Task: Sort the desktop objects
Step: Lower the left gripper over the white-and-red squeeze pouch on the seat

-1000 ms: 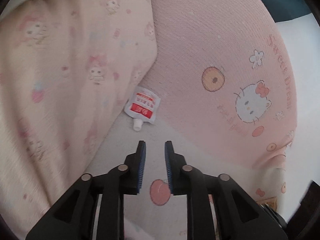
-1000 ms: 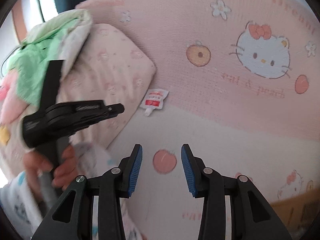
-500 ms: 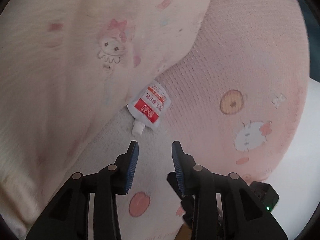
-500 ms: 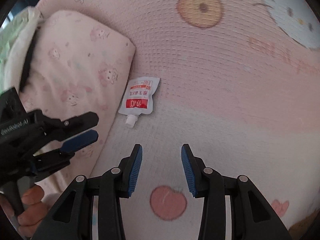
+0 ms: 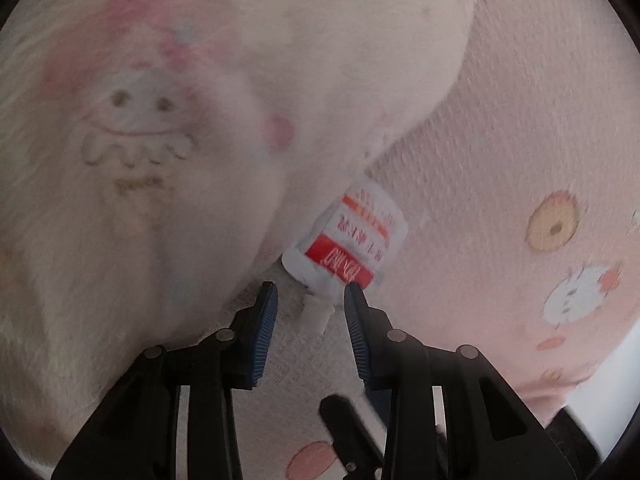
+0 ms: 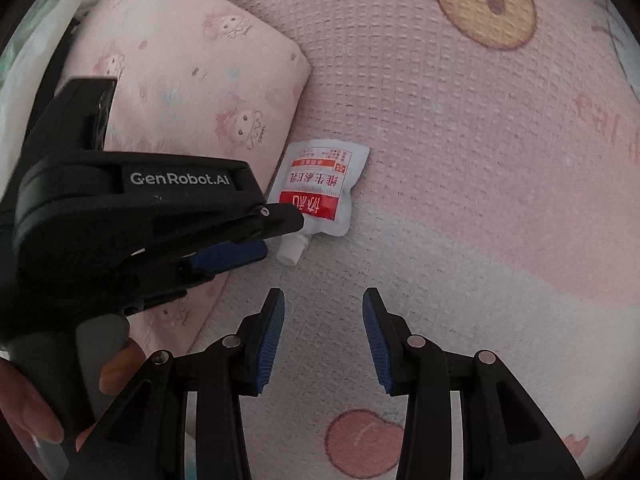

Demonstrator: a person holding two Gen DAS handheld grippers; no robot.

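A small white pouch (image 5: 348, 240) with a red label and a white spout lies on pink bedding, in the crease beside a pillow. My left gripper (image 5: 312, 288) has come down on its spout end. Its jaws are closing, with the spout between the blue pads, which do not press on it. In the right wrist view the pouch (image 6: 320, 188) lies flat, and the left gripper (image 6: 282, 236) reaches it from the left. My right gripper (image 6: 324, 294) hovers open just short of the pouch, with nothing between its fingers.
A soft cartoon-print pillow (image 5: 160, 120) bulges right against the pouch on the left; it shows as the pillow (image 6: 192, 80) in the right wrist view too. The textured pink blanket (image 6: 460, 140) spreads right and forward. A person's hand (image 6: 24, 400) holds the left gripper's handle.
My left gripper has come down onto the pouch and its jaws have widened around the spout. My right gripper has sunk closer to the blanket and the pouch.
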